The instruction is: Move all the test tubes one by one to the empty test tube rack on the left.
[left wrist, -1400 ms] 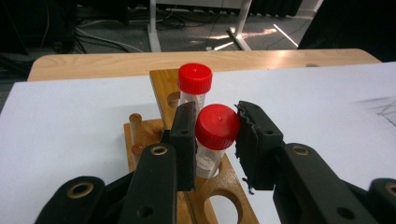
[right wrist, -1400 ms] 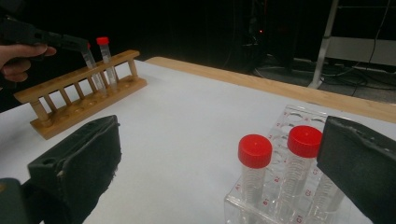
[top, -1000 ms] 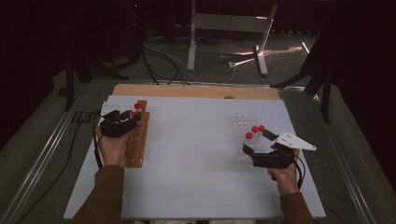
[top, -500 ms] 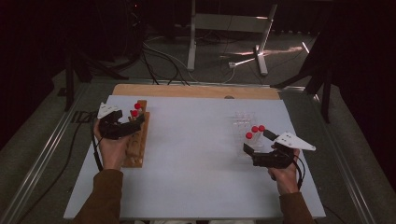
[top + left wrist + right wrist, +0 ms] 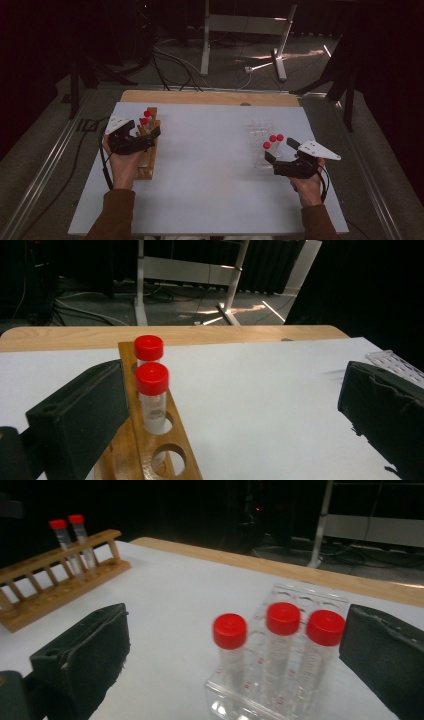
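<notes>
Two clear tubes with red screw caps stand upright in the wooden rack (image 5: 148, 150) at the left side of the white table (image 5: 210, 185). In the left gripper view the nearer tube (image 5: 152, 397) sits in a round hole of the rack's top bar, its cap bright and smooth, its clear wall faintly cloudy near the bar; the farther tube (image 5: 148, 351) stands in the next hole behind it, just beside the first. Further holes toward the camera show in the bar.

The left gripper (image 5: 150, 127) hovers over the far end of the rack, and its jaws have just been opening. They now stand spread wide, with the nearer tube between them but touched by neither pad.

At the right side of the table a clear plastic rack (image 5: 262, 140) holds three more red-capped tubes (image 5: 282, 645). They stand upright close together, two in the back row and one in front to the left, with fine red graduation marks on their walls. The right gripper (image 5: 281, 150) rests low near this rack, its jaws spread on either side of the three tubes without touching them.
</notes>
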Available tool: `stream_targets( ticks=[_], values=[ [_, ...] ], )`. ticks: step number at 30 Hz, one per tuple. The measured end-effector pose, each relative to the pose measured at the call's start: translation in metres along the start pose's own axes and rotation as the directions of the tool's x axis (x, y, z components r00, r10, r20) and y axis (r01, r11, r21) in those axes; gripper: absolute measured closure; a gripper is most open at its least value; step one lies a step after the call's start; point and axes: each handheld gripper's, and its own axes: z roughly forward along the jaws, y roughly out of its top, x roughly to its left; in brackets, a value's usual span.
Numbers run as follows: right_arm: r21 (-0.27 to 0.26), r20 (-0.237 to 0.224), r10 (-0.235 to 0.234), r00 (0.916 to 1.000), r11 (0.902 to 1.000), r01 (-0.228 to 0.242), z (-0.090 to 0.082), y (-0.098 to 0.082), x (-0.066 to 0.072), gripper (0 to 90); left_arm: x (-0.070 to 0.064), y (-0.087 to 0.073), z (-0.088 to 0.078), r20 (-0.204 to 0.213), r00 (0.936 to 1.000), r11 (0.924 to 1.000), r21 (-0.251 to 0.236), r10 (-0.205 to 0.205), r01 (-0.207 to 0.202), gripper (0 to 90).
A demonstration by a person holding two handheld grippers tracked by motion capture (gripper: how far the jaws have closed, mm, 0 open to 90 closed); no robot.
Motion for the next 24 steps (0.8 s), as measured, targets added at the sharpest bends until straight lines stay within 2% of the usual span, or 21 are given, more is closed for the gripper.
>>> stream_targets(
  ticks=[7, 13, 15, 19, 22, 24],
  values=[
    [0.008, 0.048, 0.002, 0.9988, 1.0000, -0.003, -0.001, -0.001, -0.010, 2.8, -0.010, -0.007, -0.007, 0.014, 0.9999, 0.9997, -0.024, 0.010, -0.010, 0.5],
    [0.016, 0.086, 0.028, 0.9959, 0.9994, -0.029, -0.001, -0.004, -0.021, 7.8, -0.016, -0.015, -0.012, 0.025, 0.9995, 0.9993, -0.033, 0.018, -0.017, 0.5],
    [0.019, 0.097, 0.036, 0.9946, 0.9991, -0.038, -0.001, -0.006, -0.024, 13.4, -0.018, -0.018, -0.013, 0.030, 0.9993, 0.9993, -0.032, 0.023, -0.022, 0.6],
    [0.025, 0.106, 0.037, 0.9937, 0.9989, -0.039, 0.001, -0.009, -0.028, 18.8, -0.019, -0.022, -0.014, 0.038, 0.9987, 0.9993, -0.017, 0.035, -0.034, 0.6],
    [0.035, 0.112, 0.033, 0.9932, 0.9987, -0.037, 0.003, -0.012, -0.030, 27.4, -0.020, -0.024, -0.015, 0.045, 0.9983, 0.9992, -0.019, 0.036, -0.035, 0.5],
    [0.049, 0.123, 0.016, 0.9922, 0.9986, -0.022, 0.005, -0.016, -0.031, 36.7, -0.021, -0.023, -0.016, 0.045, 0.9981, 0.9991, -0.016, 0.041, -0.040, 0.6]
  ],
)
